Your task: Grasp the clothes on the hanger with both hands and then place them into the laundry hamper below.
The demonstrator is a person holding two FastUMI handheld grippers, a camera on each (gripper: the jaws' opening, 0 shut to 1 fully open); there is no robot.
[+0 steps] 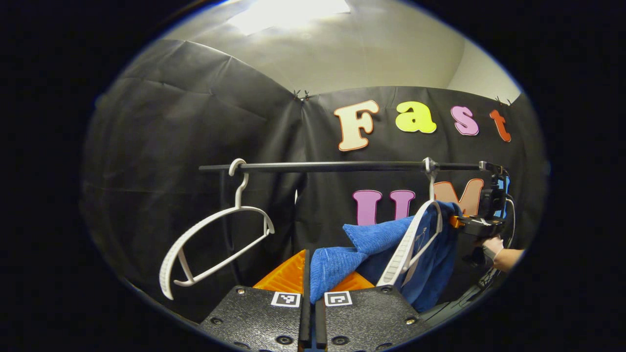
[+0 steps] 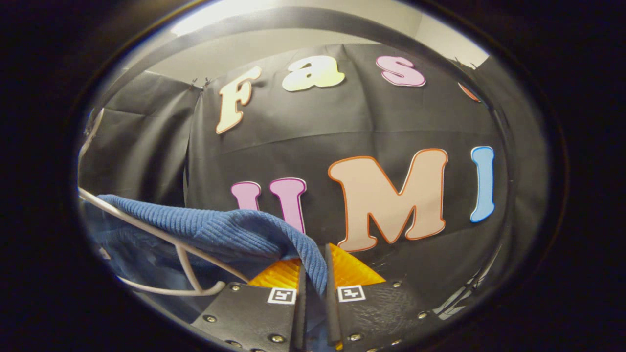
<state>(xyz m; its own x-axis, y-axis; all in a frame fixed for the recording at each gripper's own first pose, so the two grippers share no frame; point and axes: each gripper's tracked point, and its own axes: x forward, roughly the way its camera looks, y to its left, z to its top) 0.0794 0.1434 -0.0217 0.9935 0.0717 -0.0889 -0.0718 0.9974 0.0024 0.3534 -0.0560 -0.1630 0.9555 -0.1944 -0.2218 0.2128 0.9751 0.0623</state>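
In the left gripper view, my left tongs (image 1: 309, 274) are sitting at the bottom with their orange fingers (image 1: 286, 274) drawn together, and a fold of the blue knit garment (image 1: 337, 264) is caught between them, so they are clamping the cloth. The garment is draping over a white hanger (image 1: 408, 244) that is hooking onto the black rail (image 1: 342, 166) toward its right end; the cloth is stretching from that hanger down and leftward into my left fingers. A second white hanger (image 1: 215, 244), bare, is dangling from the rail's left end, tilted, well apart from the loaded one. Beyond the garment, at the right edge, my other tongs (image 1: 481, 222) are showing side-on with the hand (image 1: 494, 244) that is gripping them, just beside the blue cloth; from here I cannot tell how their fingers are standing. In the right gripper view, my right tongs (image 2: 313, 274) are at the bottom, fingers nearly together, pinching the ribbed edge of the blue garment (image 2: 220, 230), which is running from the left side down into the gap between the two orange fingers (image 2: 349, 269). The white hanger's (image 2: 186, 254) thin arms are crossing under and in front of the cloth at lower left.
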